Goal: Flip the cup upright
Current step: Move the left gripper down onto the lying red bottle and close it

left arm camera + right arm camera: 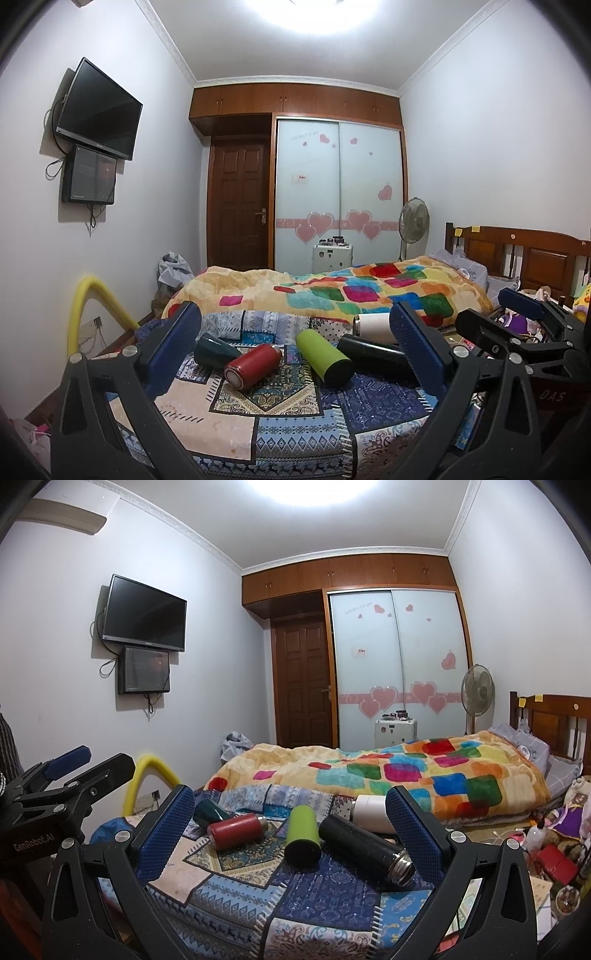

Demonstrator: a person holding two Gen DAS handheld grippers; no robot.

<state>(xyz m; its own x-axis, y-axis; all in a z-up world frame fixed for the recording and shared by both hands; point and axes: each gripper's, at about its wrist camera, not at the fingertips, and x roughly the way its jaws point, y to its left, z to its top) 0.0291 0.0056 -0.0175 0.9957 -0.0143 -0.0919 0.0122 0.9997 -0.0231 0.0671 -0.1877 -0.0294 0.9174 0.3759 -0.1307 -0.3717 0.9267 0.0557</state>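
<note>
**Five cups down on the patchwork cover, both grippers wide and empty**

Far left wall: black TV (99, 109) on a bracket, smaller screen (89, 179) just under it. Yellow foam tube (83, 306) arches up beside the bed corner.

Left gripper (295, 349): blue-padded jaws spread wide, nothing between them but air. It hangs over the near end of the bed, clear of every cup.

On the patchwork blanket (288, 435), left to right, all on their sides:
- dark green cup (214, 350), open mouth facing the left pad, close to it; cannot tell if they touch.
- red cup (253, 366), base toward the camera, lying against the green one.
- lime green cup (324, 354), near the red one, black end toward the viewer.
- black flask (364, 843), steel neck pointing near-right, just beside the lime cup.
- white cup (373, 326), furthest back, up against the edge of the coloured quilt (369, 291).

Right gripper (290, 827): jaws likewise parted wide, holding nothing, poised above the same row. Its right pad hides part of the white cup.

Behind: brown door (240, 203), frosted wardrobe doors with pink hearts (340, 192), standing fan (413, 221), wooden headboard (524, 251) at far right.
</note>
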